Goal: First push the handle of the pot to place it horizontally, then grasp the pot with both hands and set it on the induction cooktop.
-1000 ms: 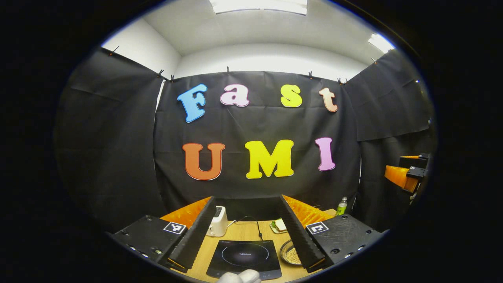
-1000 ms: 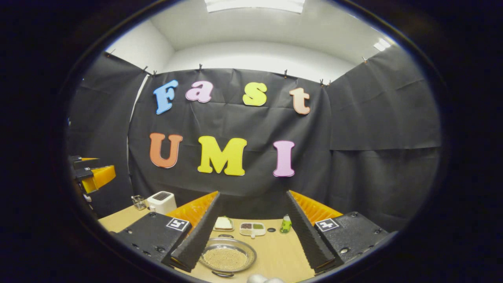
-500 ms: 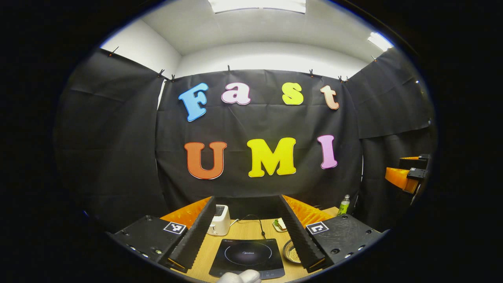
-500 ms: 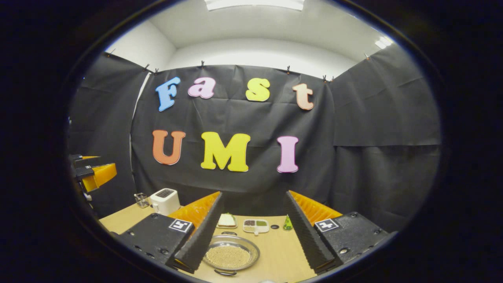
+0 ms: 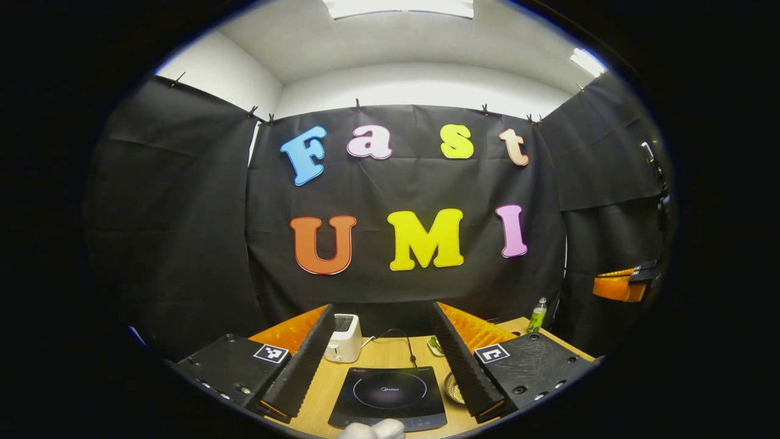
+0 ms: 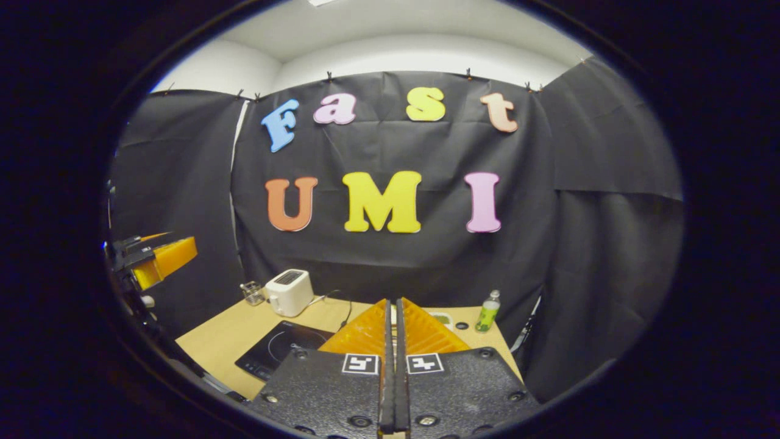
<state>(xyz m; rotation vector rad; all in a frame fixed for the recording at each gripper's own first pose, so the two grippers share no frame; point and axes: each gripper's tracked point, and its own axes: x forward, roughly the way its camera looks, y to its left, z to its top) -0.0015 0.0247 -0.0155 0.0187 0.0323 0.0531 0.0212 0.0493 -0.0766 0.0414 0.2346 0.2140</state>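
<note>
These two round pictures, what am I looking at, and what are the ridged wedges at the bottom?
A person holds a hand-held gripper in each hand, and each carries a camera looking along its own two fingers. In the left gripper view, the left hand-held gripper is open above the induction cooktop, with a toaster behind and the pot peeking past one finger. In the right gripper view, the right hand-held gripper is shut on nothing, over the wooden table; a green bottle stands behind.

Bare wooden table (image 6: 228, 332) is seen left of the black induction cooktop (image 6: 277, 350). The rear is obstructed by white toaster (image 6: 289, 292), black cable (image 5: 405, 344) and green bottle (image 6: 487, 312).
</note>
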